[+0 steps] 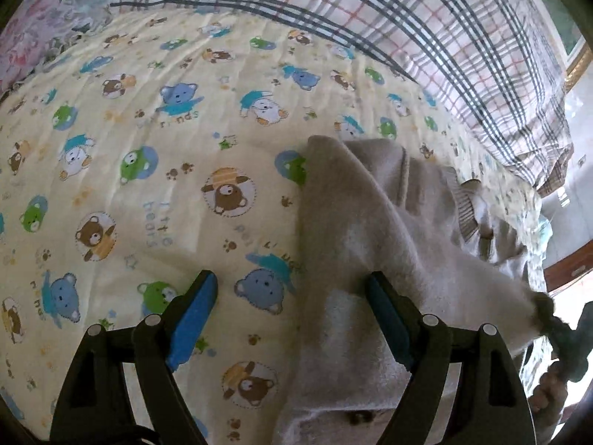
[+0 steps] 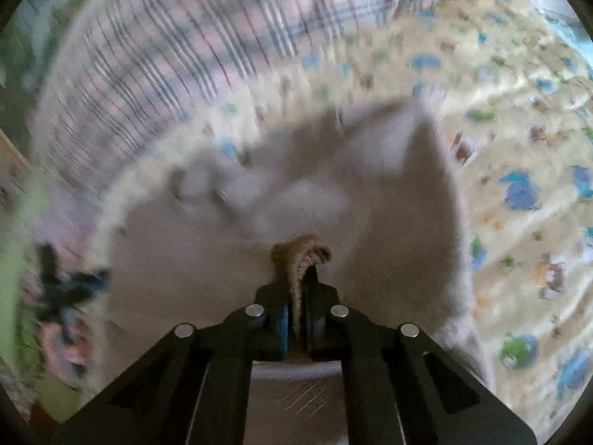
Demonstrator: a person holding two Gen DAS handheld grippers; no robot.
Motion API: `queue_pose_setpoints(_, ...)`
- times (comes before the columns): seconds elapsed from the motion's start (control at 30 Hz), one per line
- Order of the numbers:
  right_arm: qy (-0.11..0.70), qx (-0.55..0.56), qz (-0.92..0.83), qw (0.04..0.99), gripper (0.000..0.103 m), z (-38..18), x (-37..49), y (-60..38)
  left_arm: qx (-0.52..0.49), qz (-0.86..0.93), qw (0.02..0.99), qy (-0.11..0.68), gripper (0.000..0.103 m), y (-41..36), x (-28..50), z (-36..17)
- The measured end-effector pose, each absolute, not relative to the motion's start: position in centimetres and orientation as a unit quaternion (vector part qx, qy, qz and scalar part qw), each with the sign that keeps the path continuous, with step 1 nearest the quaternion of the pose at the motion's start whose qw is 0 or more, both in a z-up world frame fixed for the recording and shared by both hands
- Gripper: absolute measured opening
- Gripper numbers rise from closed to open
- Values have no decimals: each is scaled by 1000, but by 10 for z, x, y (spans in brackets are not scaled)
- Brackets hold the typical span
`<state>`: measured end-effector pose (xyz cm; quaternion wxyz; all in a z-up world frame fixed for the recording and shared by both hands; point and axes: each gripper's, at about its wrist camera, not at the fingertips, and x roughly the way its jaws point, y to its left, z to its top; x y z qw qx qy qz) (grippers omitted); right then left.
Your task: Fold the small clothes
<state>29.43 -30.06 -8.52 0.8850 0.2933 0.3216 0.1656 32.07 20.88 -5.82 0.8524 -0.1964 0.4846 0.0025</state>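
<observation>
- Right gripper (image 2: 298, 293): jaws closed on a bunched, ribbed brown edge of the beige garment (image 2: 333, 200), which spreads away ahead of the fingers. This view is heavily blurred, so detail is limited.
- Left gripper (image 1: 292, 307): jaws wide apart, holding nothing. The beige garment (image 1: 370, 244) drapes across its right finger (image 1: 385, 319); the left finger (image 1: 196, 315) hangs above bare sheet.
- Ahead and right of the left gripper the garment runs taut toward the right gripper (image 1: 567, 330), part lifted, part resting on the bear-print sheet (image 1: 148, 170).
- Beyond, a plaid blanket (image 1: 426, 22) lies bunched along the far side.
- Judgement: folding is at an early stage. No crisp, finished fold is visible; one edge is held, and the second grasp and all folds remain.
</observation>
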Motion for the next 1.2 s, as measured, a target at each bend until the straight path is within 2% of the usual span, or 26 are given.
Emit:
queue_pose_setpoints(0.07,305,315,140,888,7,-85,276,-320,-187,3,853,487,83,204,324,-59)
queue_pose_setpoints(0.23,339,334,133,870,7,-115,276,-329,-160,6,854,495,84,183,330,-61)
queue_pose_setpoints(0.37,333,328,143,872,7,-113,278,-320,-166,-28,852,495,84,171,329,-52)
queue_pose_setpoints(0.47,325,303,144,884,7,-101,278,-314,-92,15,855,511,82,156,335,-55)
queue_pose_setpoints(0.53,322,293,139,889,7,-97,278,-314,-69,12,856,513,56,151,337,-61)
queue_pose_setpoints(0.57,326,283,131,892,7,-96,278,-313,-65,7,857,511,52,149,337,-62)
queue_pose_setpoints(0.63,337,267,117,896,10,-99,280,-310,-46,9,865,499,21,143,334,-58)
queue_pose_setpoints(0.8,365,255,87,891,17,-120,277,-315,-15,41,868,494,20,144,328,-56)
queue_pose_setpoints(0.93,361,278,88,886,17,-120,259,-323,-44,55,868,492,28,163,314,-52)
queue_pose_setpoints(1.0,356,277,88,888,27,-115,248,-324,-58,49,870,487,28,166,298,-44)
queue_pose_setpoints(1.07,345,280,92,891,32,-109,232,-326,-66,44,871,484,32,166,283,-39)
queue_pose_setpoints(1.13,339,280,95,893,35,-106,219,-326,-75,39,872,482,47,162,264,-35)
queue_pose_setpoints(1.2,337,280,97,894,36,-104,209,-326,-83,36,875,476,55,160,242,-33)
